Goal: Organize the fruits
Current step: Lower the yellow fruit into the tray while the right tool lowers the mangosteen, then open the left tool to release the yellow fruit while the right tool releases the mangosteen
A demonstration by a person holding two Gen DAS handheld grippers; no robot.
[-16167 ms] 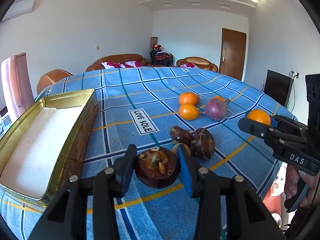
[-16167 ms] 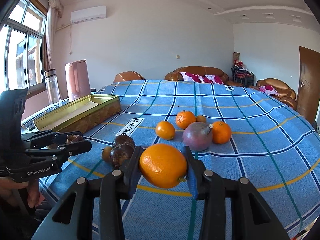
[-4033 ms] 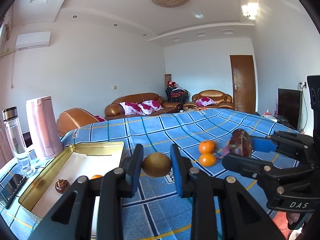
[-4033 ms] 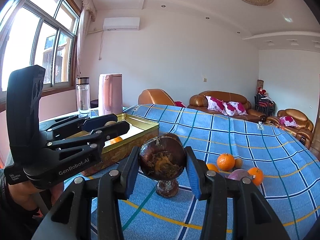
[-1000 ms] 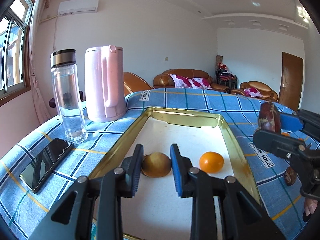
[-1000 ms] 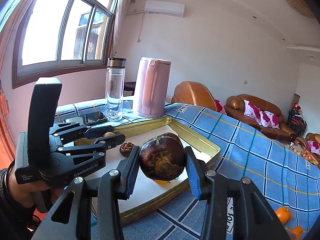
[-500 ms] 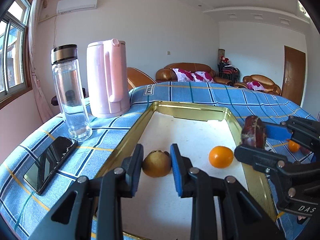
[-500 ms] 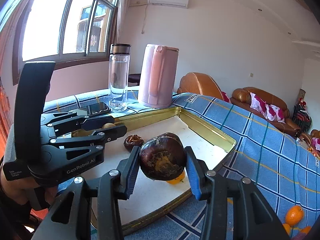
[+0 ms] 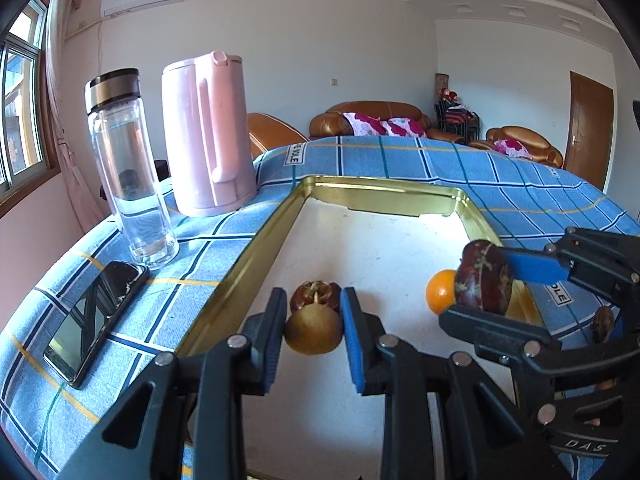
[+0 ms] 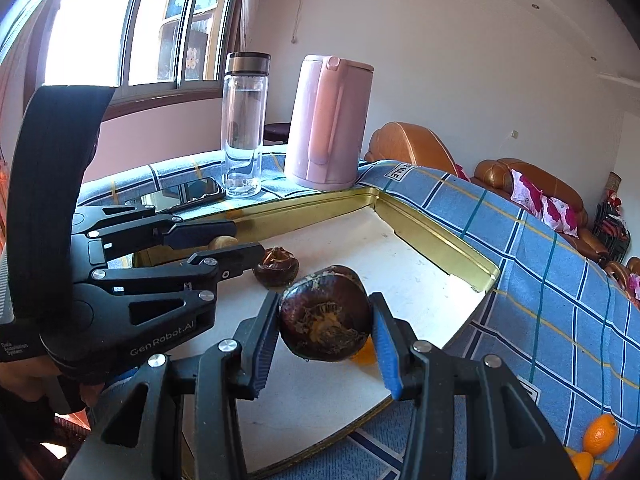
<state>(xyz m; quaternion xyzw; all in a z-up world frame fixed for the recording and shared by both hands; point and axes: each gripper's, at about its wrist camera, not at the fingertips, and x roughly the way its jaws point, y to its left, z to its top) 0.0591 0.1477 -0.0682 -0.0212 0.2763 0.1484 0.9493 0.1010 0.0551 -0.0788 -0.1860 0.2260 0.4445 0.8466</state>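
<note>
A gold tin tray [image 9: 276, 224] with a white floor lies on the blue checked cloth; it also shows in the right wrist view [image 10: 436, 236]. My left gripper [image 9: 314, 332] is shut on a small tan-brown fruit [image 9: 314, 330], held low over the tray's near left part, just in front of a dark brown fruit [image 9: 316, 298] that lies in the tray. An orange [image 9: 440, 292] lies in the tray at the right. My right gripper [image 10: 326, 334] is shut on a dark brown round fruit [image 10: 324, 312], held over the tray above the orange [image 10: 362, 354].
A pink kettle [image 9: 208, 136], a clear bottle [image 9: 128, 168] and a black phone [image 9: 96, 316] stand left of the tray. Oranges [image 10: 596, 436] and a brown fruit [image 9: 602, 318] lie on the cloth beyond the tray's right side.
Both grippers have moved further over the tray and lower, each still holding its fruit. The left gripper's fruit now sits just in front of the dark fruit in the tray.
</note>
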